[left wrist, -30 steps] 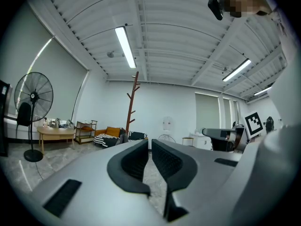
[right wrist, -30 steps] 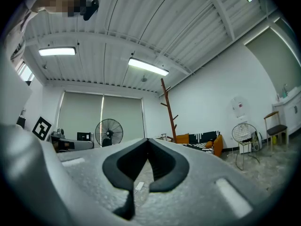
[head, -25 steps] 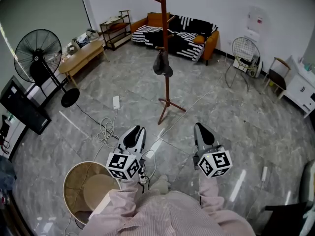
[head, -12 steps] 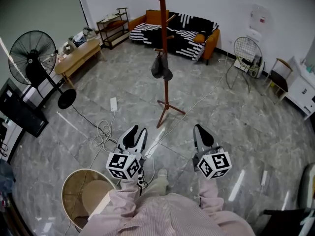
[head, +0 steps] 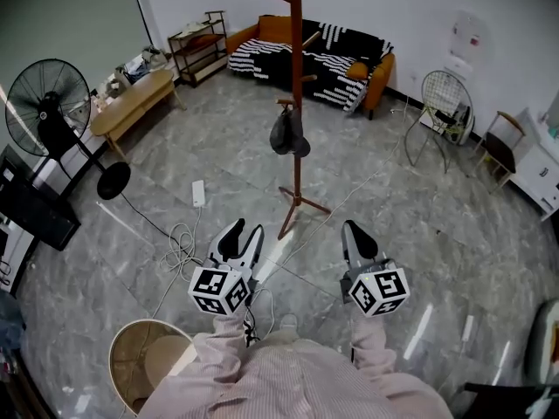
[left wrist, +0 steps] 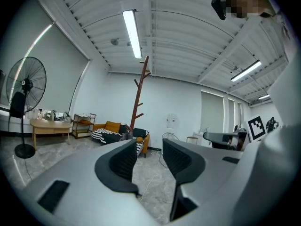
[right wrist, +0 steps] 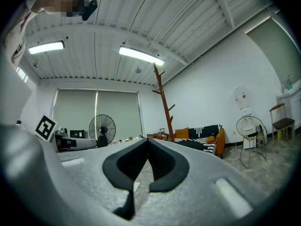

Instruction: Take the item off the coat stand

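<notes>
**Near.** L gripper (head: 242, 231) and R gripper (head: 355, 228) are held low in front of the body. Both are pointed toward the stand and are well apart from it. L jaws are seen apart and are opening. Nothing is between them; only floor and room show through the gap. R jaws are pressed together, tips touching, and nothing is held.

**Mid.** The floor (head: 410, 199) is polished tile. Loose cables (head: 179, 238) lie just left of the L gripper, off the straight line to the stand. A snag risk is noted and judged minor.

**Further.** The stand (head: 296, 51) is a slim wooden pole w/ short up-slanting pegs on a splayed base, set upright on open floor. The item (head: 288, 133) is hung from a low peg, approx. mid-pole, resting against the pole. It is dark, slack and drooping. Whether it is a cap or a small bag can't be told.

**Handling (judged).**
- The item is taken to be light, soft and cloth-like, neither fragile nor slippery.
- It is expected to fold and sag once gripped.
- Hold is best taken high, at the gathered part just under the peg, w/ fabric pinched between the jaws.
- It should then be lifted up and outward along the peg's slant, not dragged down or sideways.
- The stand looks light and narrow-based, so a snagged pull could tip it. The 2nd gripper could steady the pole if req'd.

**Far.** A sofa (head: 336, 81) is set against the back wall and is not involved.
</notes>
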Demonstrator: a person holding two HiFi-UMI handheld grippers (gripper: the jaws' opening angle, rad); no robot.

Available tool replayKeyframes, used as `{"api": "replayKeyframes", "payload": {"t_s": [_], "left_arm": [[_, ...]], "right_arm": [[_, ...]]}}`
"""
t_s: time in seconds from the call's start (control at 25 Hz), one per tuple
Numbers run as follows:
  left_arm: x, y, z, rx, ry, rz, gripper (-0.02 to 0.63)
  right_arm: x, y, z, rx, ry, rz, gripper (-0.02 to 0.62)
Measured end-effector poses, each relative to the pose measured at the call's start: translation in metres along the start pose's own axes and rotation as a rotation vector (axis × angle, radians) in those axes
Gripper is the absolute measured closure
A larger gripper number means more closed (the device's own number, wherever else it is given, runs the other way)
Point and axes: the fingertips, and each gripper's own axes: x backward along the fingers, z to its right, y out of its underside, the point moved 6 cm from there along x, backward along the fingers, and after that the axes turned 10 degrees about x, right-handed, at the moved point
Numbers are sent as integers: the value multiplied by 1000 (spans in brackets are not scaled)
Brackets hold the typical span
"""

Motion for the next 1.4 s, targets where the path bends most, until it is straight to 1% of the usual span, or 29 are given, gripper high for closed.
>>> {"api": "replayKeyframes", "payload": {"t_s": [0.16, 0.32, 0.56, 0.72, 0.88, 1.12, 1.4], "left_arm": [[-26, -11, -21, 9, -6, -4, 443], [-53, -18, -40, 4, 6, -7, 439], [-86, -21, -57, -7, 22, -39, 423], [-101, -17, -64, 1, 25, -51, 423], [-113, -10, -72, 16, 11, -71, 423], [-145, -10, -93, 41, -31, -72, 423], [-201, -28, -107, 67, -63, -64, 422]], "right_arm": [[-35, -2, 9, 0, -9, 2, 591], [-65, 0, 18, 4, -10, 10, 591], [-89, 12, 29, -11, -2, -3, 591], [-102, 21, 36, -16, -4, -16, 591], [-116, 30, 42, -32, -10, -32, 591], [-158, 36, 60, -38, -55, -50, 591], [-225, 22, 91, -29, -130, -47, 591]]}}
